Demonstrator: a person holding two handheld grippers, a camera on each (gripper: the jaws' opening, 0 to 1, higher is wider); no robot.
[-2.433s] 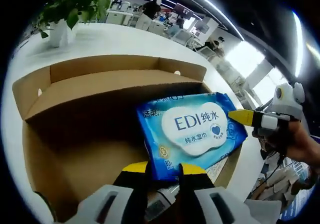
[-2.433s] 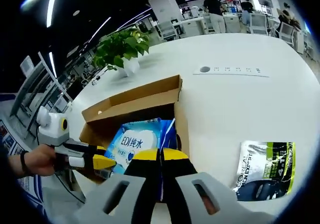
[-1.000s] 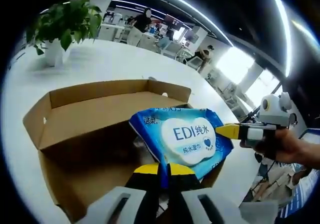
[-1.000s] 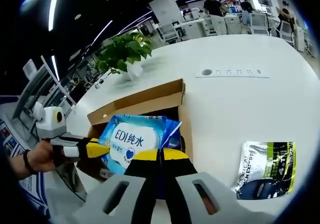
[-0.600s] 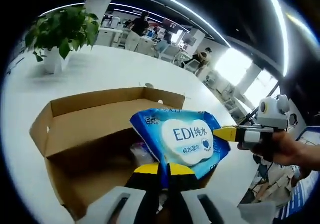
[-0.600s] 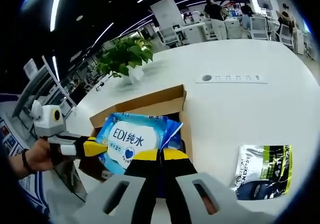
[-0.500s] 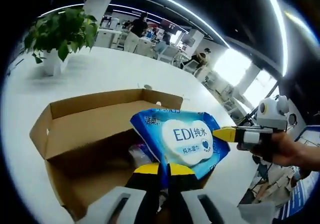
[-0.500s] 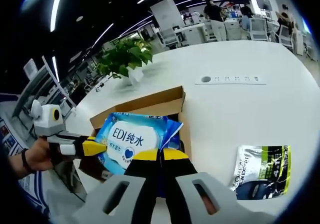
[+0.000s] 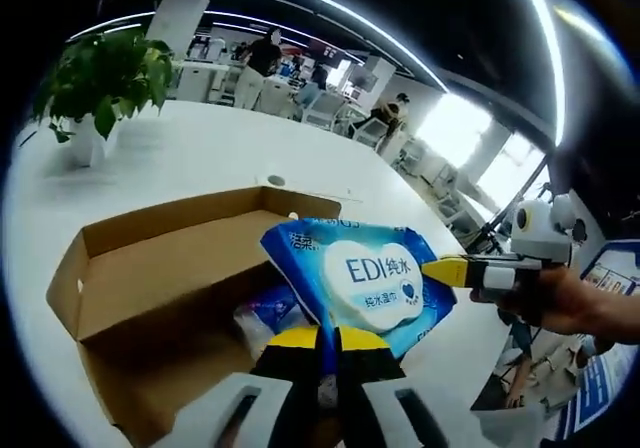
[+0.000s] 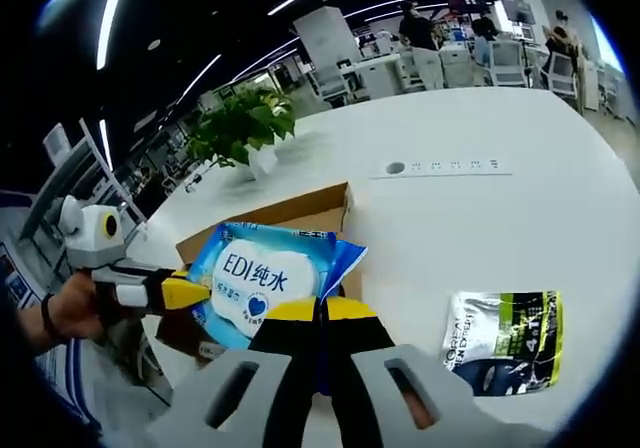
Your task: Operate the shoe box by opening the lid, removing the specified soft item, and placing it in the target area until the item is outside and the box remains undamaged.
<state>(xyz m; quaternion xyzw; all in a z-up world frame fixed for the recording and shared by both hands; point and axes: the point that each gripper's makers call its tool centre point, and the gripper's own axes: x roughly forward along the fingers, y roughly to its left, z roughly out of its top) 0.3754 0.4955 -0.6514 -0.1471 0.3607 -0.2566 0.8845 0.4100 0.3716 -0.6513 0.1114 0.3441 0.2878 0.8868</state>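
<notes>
Left gripper view: our left hand-held gripper (image 9: 320,339) clamps wipes pack (image 9: 360,280) by near edge, above open shoe box (image 9: 150,268). Right hand-held gripper (image 10: 320,310) pinches opposite edge. We risk tearing the pack if the grippers diverge, or dropping it on the worktop (image 10: 520,208).

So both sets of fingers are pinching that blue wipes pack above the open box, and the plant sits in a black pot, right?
Not quite: the pot under the plant is white, as the left gripper view shows. The rest holds: the left gripper and right gripper both pinch the blue wipes pack above the open box.
</notes>
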